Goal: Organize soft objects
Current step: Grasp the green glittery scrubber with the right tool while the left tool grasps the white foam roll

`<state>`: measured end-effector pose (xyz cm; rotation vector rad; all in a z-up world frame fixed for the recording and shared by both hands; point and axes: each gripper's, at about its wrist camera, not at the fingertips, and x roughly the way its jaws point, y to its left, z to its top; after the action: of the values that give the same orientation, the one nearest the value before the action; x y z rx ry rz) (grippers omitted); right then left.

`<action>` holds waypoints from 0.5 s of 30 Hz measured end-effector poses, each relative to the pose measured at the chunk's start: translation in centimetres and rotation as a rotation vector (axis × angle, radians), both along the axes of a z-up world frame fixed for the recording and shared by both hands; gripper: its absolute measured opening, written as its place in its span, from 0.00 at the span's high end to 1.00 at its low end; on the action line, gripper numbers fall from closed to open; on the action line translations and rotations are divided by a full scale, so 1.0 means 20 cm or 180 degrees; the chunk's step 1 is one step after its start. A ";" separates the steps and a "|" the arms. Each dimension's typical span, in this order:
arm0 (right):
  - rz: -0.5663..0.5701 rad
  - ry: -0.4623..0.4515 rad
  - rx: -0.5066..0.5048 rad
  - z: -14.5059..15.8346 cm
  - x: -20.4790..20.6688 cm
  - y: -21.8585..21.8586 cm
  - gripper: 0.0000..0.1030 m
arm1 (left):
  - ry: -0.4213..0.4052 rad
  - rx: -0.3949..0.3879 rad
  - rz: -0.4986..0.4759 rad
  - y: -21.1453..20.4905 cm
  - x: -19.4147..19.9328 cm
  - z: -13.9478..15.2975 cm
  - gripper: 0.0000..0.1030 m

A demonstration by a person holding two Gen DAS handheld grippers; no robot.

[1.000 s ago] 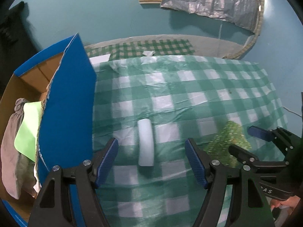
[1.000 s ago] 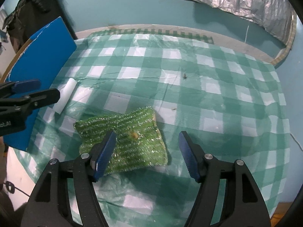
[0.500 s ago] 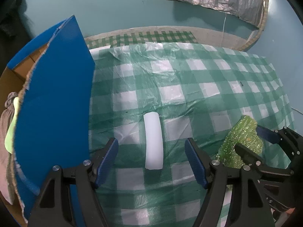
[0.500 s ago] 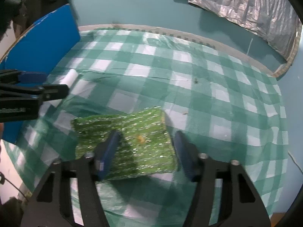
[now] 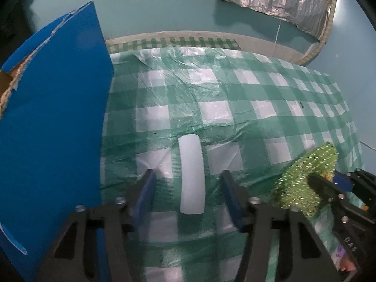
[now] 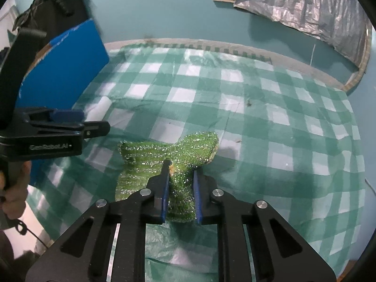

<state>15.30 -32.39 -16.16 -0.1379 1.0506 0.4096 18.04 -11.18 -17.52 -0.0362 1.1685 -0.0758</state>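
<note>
So the right gripper (image 6: 179,188) has its jaws pinched on the sparkly green scrub pad (image 6: 169,145), bunched near the table's front edge. Left gripper (image 5: 188,195) is spread wide around the white foam roll (image 5: 190,174), not yet grabbed, so neither's in the blue cardboard box (image 5: 54,127) on the left edge.

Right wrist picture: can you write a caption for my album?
The right gripper pinches the sparkly green scrubber between its fingers over the checked tablecloth.

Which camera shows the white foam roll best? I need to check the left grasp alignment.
The left wrist view: the white foam roll lies whole between the open left gripper fingers. The right wrist view shows only its end.
</note>
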 end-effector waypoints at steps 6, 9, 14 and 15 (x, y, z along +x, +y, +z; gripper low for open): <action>-0.0061 -0.0092 0.0060 0.07 -0.01 -0.04 0.85 | 0.0012 -0.0067 -0.0023 0.01 0.00 0.01 0.80; -0.0095 -0.0127 0.0073 0.10 -0.01 -0.05 0.85 | -0.0023 -0.0049 -0.0050 0.01 -0.01 0.02 0.87; -0.0135 -0.0174 0.0085 0.14 -0.01 -0.06 0.85 | -0.0091 -0.0031 -0.0093 -0.01 -0.03 0.05 0.90; -0.0143 -0.0185 0.0092 0.15 -0.01 -0.07 0.85 | -0.0111 -0.0030 -0.0102 -0.02 -0.04 0.06 0.90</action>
<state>15.08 -33.73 -13.25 -0.0997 0.9884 0.3777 17.22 -11.51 -16.26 -0.0246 1.1340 -0.1098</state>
